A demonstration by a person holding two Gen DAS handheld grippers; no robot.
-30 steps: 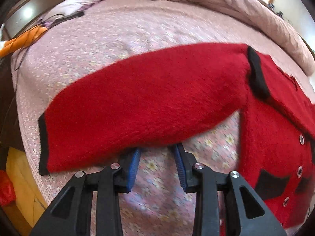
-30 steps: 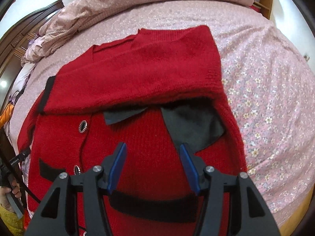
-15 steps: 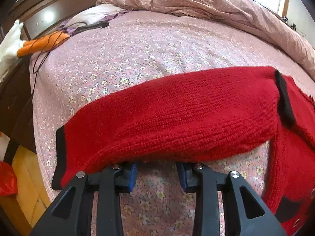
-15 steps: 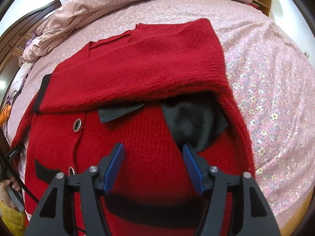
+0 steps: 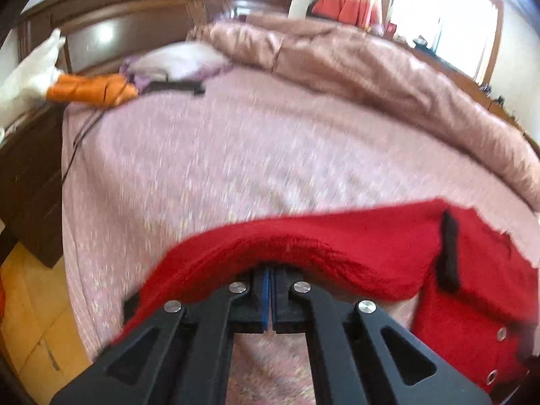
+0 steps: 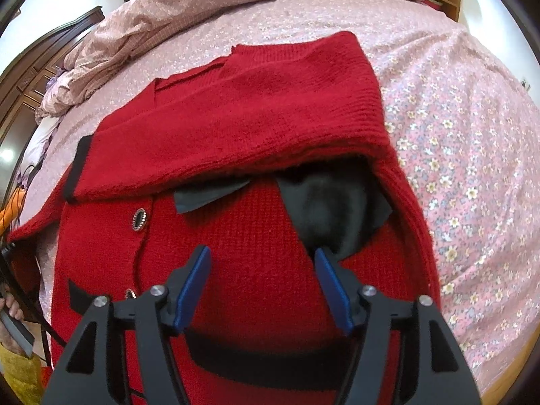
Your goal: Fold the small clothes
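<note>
The red cardigan [image 6: 256,128] is made of fuzzy knitted wool, and shiny metal buttons [image 6: 139,219] are seen left of the right gripper [image 6: 263,283]. Its matt black plastic arms carry smooth blue pads [image 6: 194,285]. Soft flowered cotton covers the bed [image 6: 472,155]; glossy dark wood forms the headboard [image 5: 141,30].

Left gripper [image 5: 270,271] has clamped the sleeve [image 5: 303,253] edge — lifting it off the bed.

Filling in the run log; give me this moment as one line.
left gripper: jaws shut on sleeve | right gripper: jaws open above cardigan | one sleeve already folded
</note>
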